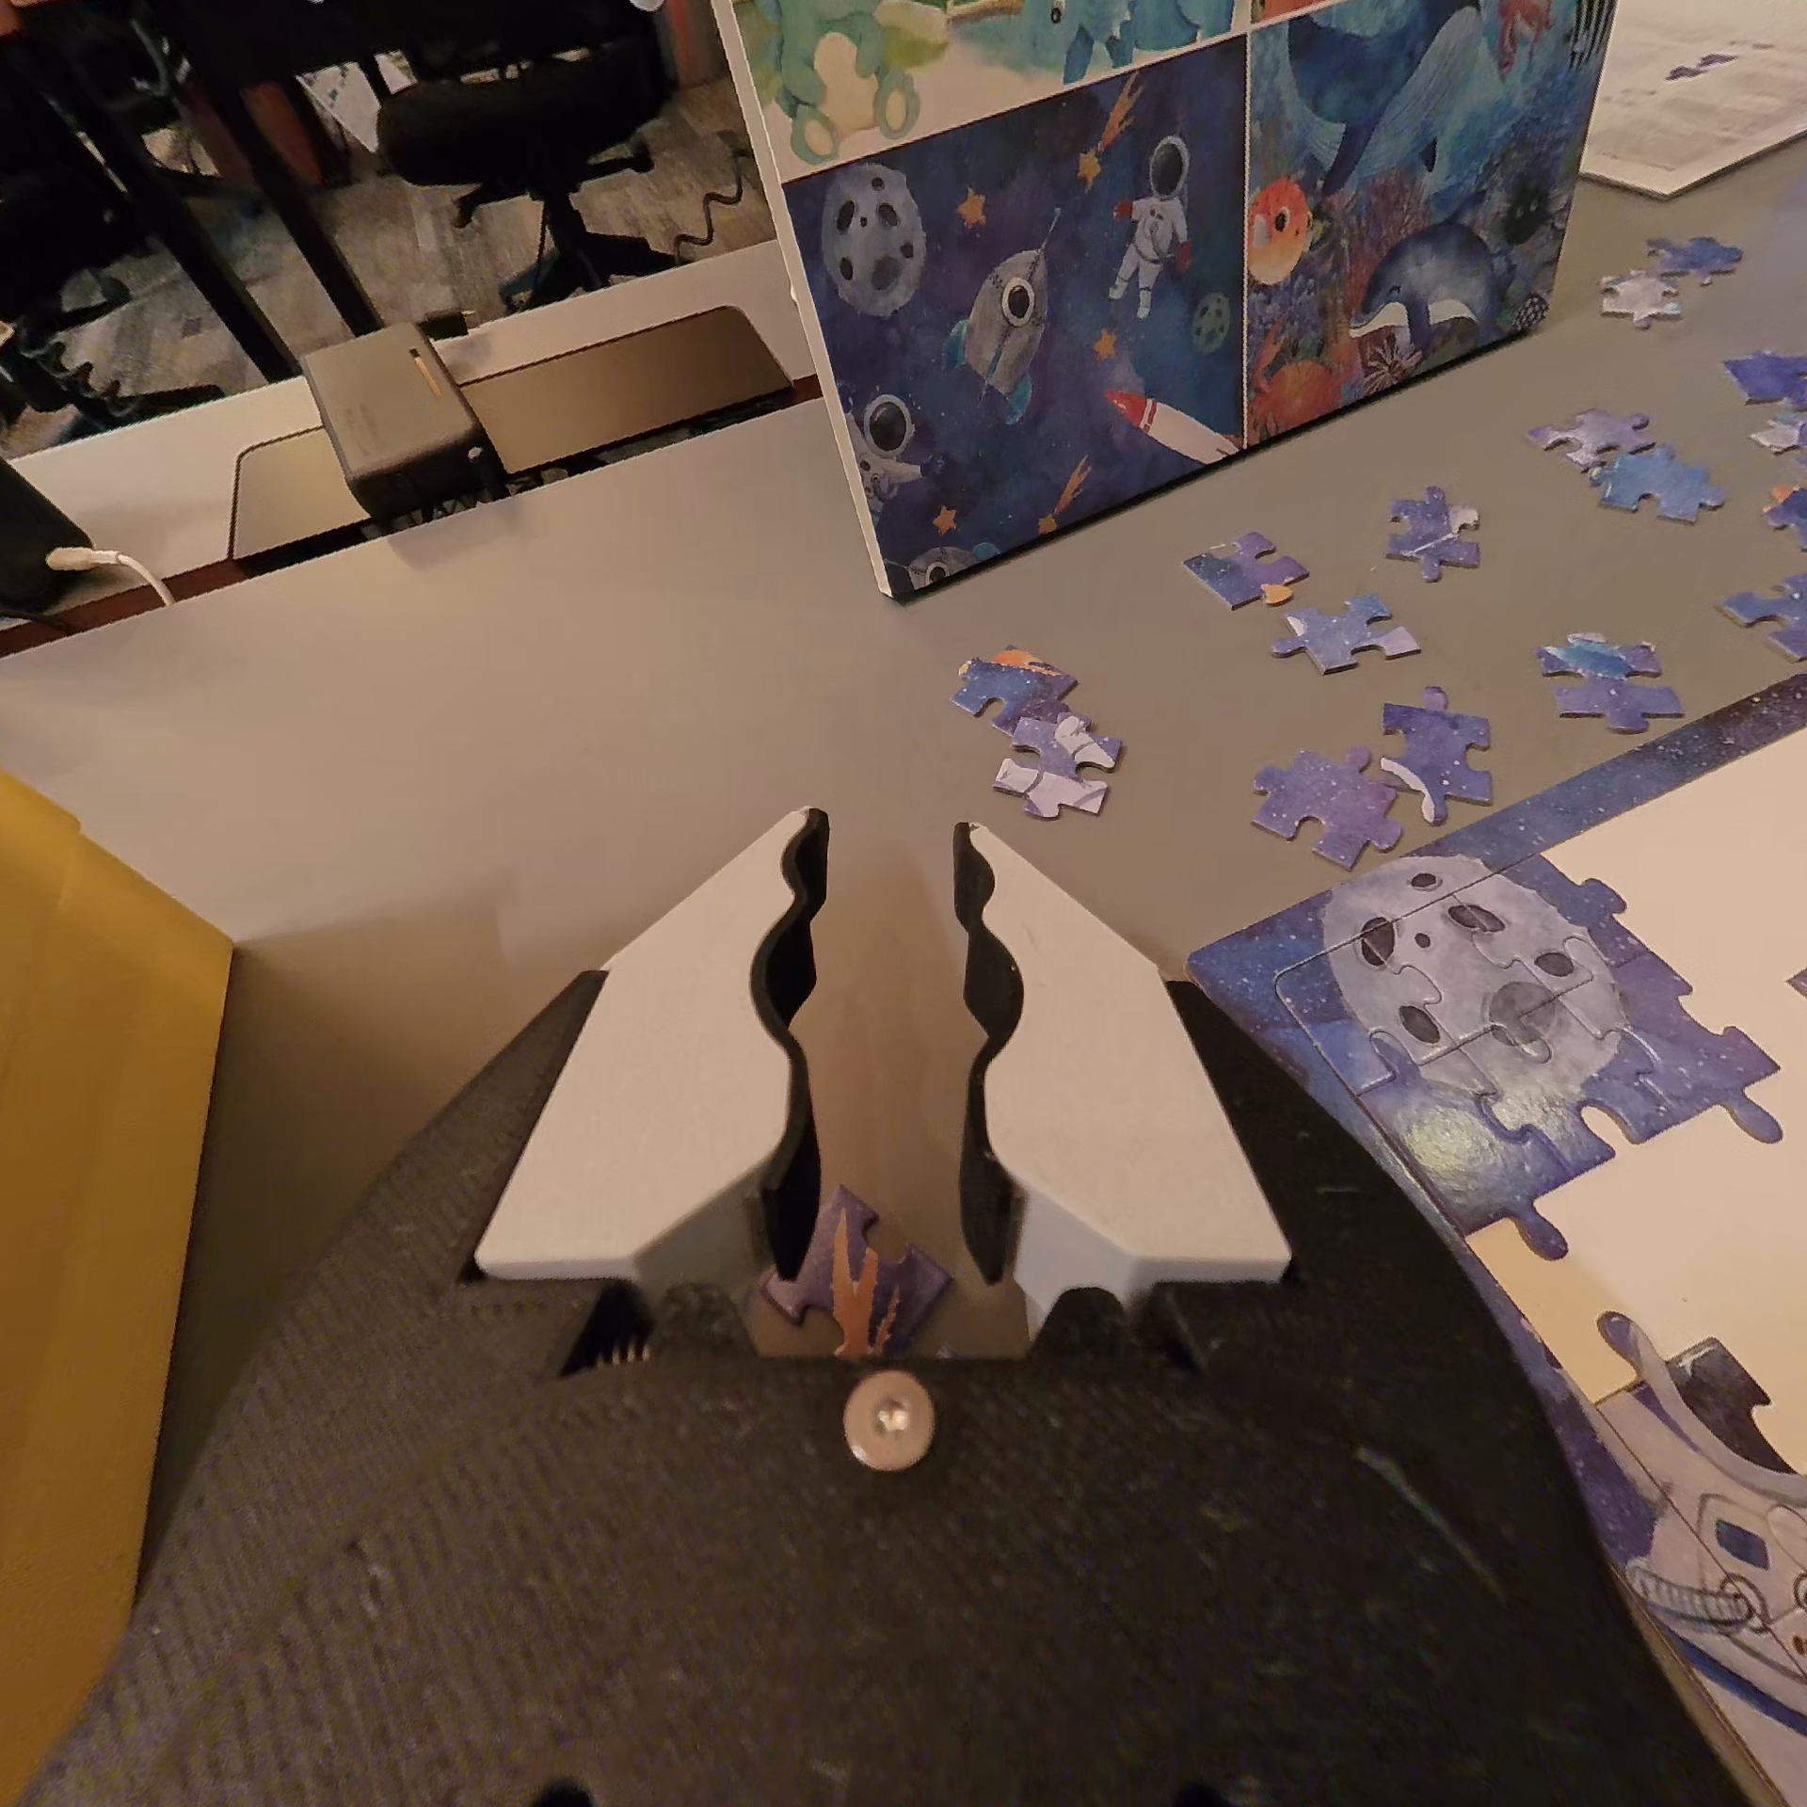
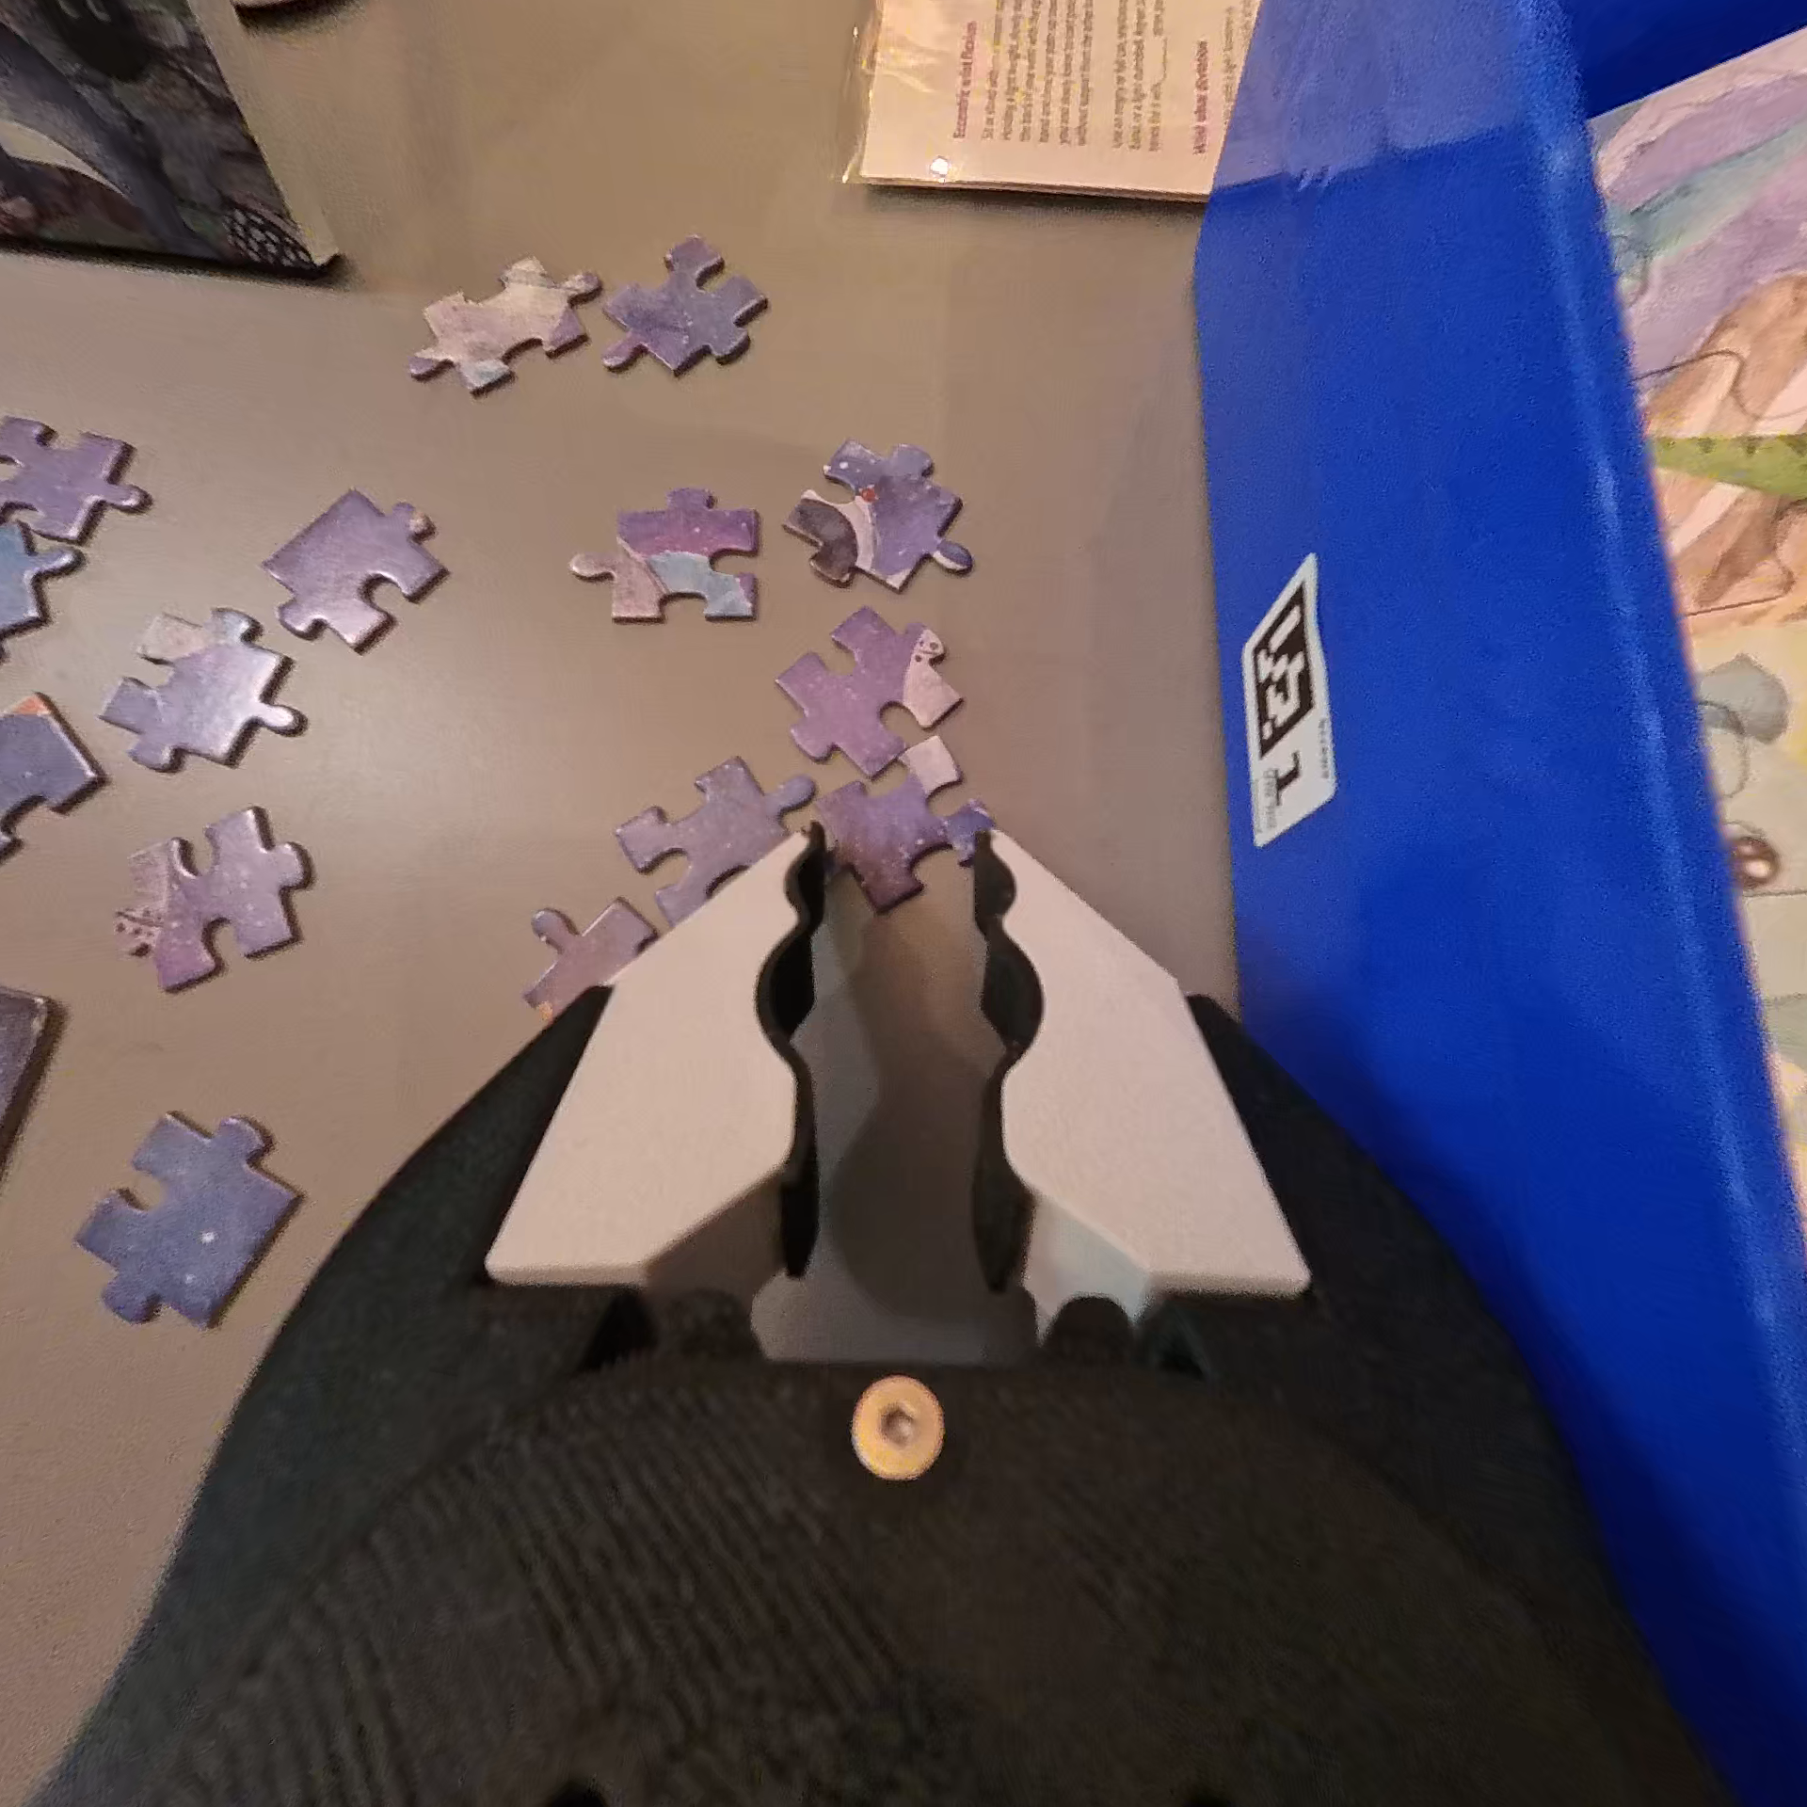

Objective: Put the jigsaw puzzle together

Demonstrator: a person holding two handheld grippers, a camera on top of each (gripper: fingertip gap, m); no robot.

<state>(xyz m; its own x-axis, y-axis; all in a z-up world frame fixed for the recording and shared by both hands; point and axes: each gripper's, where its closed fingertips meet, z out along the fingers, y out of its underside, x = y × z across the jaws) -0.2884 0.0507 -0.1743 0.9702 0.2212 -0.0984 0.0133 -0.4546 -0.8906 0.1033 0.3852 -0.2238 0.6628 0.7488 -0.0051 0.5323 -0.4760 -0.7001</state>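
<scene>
Fingers (image 1: 684, 1056) of the left gripper (image 1: 890, 826) stand apart at the tips. Deep at their roots sits a purple puzzle piece with an orange streak (image 1: 860, 1281); pad contact cannot be determined. Just right lies a partly assembled puzzle board (image 1: 1467, 1056). Loose purple pieces (image 1: 1056, 753) lie beyond it, and a picture box (image 1: 1124, 323) stands farther off.

The right gripper (image 2: 898, 843) is spread, its tips flanking a flat purple piece (image 2: 880, 841) on the grey table (image 2: 489, 1027). A blue bin (image 2: 1447, 587) stands at right.
</scene>
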